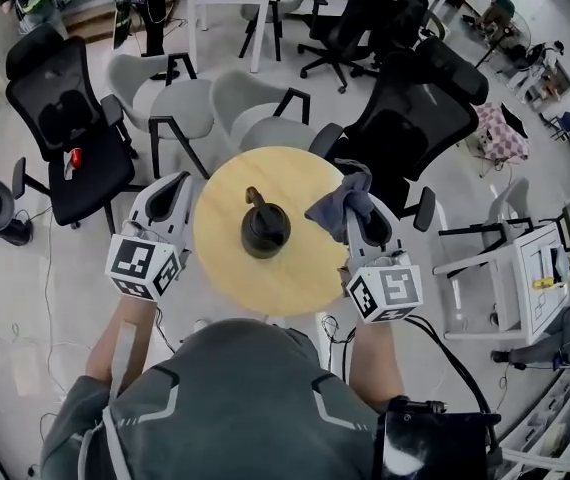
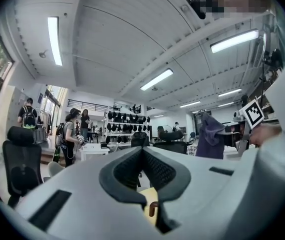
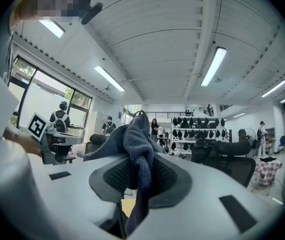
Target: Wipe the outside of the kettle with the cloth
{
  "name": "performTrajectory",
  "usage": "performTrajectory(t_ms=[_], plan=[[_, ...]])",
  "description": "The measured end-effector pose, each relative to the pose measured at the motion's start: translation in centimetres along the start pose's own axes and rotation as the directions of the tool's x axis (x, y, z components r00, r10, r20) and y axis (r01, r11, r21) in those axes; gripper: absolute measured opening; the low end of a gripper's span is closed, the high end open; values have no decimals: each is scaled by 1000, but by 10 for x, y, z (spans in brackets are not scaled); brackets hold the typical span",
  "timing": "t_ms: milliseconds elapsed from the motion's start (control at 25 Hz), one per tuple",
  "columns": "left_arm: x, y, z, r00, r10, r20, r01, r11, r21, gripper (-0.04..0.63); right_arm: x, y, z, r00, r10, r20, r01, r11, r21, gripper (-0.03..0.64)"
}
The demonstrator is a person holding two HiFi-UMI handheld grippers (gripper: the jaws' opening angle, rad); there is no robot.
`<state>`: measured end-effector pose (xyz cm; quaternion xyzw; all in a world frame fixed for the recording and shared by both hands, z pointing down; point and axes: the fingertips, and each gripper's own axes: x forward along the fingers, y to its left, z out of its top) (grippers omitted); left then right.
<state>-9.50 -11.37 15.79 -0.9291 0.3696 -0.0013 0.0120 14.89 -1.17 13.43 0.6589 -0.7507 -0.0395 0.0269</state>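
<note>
head view: your right gripper (image 1: 362, 206) pinches the cloth (image 1: 331, 206) near the kettle (image 1: 265, 230); your left gripper (image 1: 175, 194) is pressed together, empty.

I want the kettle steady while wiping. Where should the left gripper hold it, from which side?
Probably the raised handle on top of the kettle, approached from the left: it stands clear of the body, and the right gripper with the cloth occupies the other side.

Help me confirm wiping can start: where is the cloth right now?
In the head view the cloth is clamped in the right gripper, over the right edge of the round table, just right of the black kettle.
</note>
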Motion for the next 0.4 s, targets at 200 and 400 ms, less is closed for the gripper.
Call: performTrajectory(t_ms=[200,400], plan=[[1,-2,4,1000,12,6,-12,1000,5,9,0,-6,3,1000,1,12,-1,1000,1,94],[3,-5,8,1000,18,6,-18,1000,8,9,2,-12,8,1000,2,13,-2,1000,-6,95]])
